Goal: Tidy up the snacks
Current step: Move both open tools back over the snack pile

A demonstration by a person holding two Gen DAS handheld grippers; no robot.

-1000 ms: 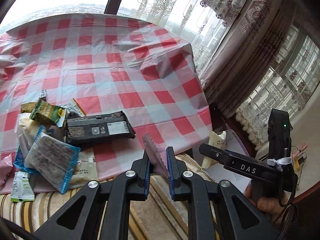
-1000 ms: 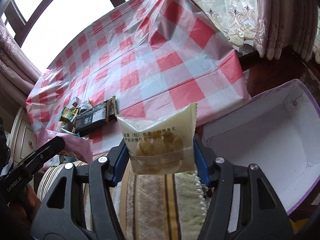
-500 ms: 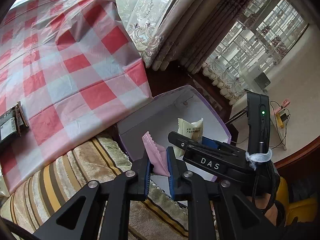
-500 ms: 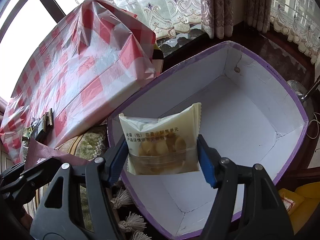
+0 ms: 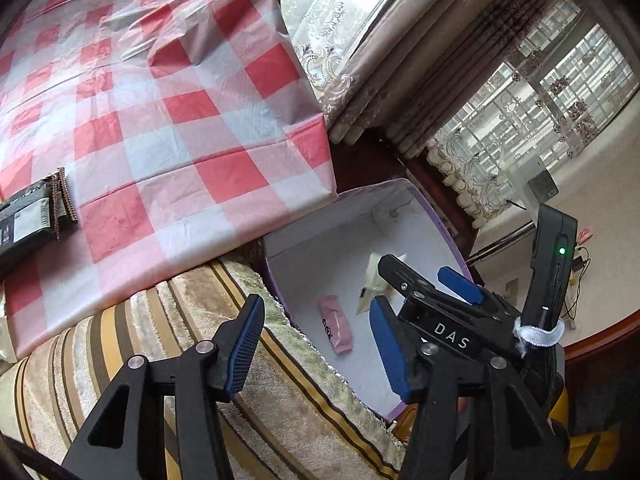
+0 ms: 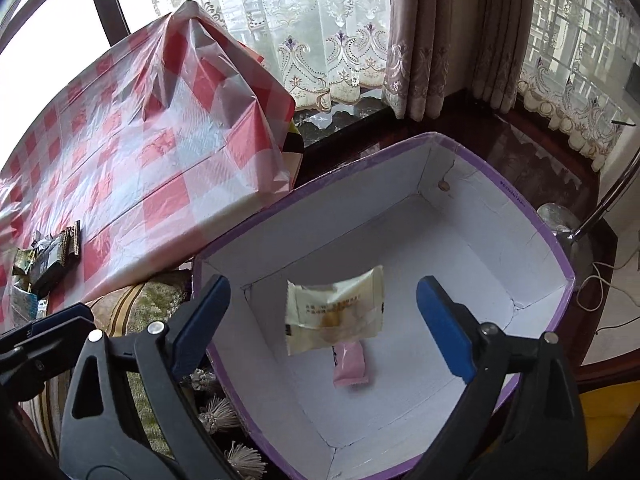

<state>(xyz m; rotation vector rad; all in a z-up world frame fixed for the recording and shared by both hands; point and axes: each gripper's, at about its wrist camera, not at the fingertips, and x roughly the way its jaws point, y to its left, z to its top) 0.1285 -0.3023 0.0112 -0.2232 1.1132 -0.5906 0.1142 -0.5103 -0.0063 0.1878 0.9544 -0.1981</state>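
Observation:
A purple-rimmed white box stands on the floor beside the table; it also shows in the left wrist view. A pink snack packet lies on its bottom, seen in the left wrist view too. A cream snack packet is in mid-air inside the box, free of the jaws and blurred. My right gripper is open above the box. My left gripper is open and empty at the box's near rim. More snacks lie on the table.
The table has a red-checked cloth. A dark packet lies at its left edge. A striped plush seat lies between table and box. Curtains and a dark wooden sill stand behind the box.
Both grippers opened over the box. The pink packet left the left gripper and now lies on the box bottom. The cream packet left the right gripper and is dropping.

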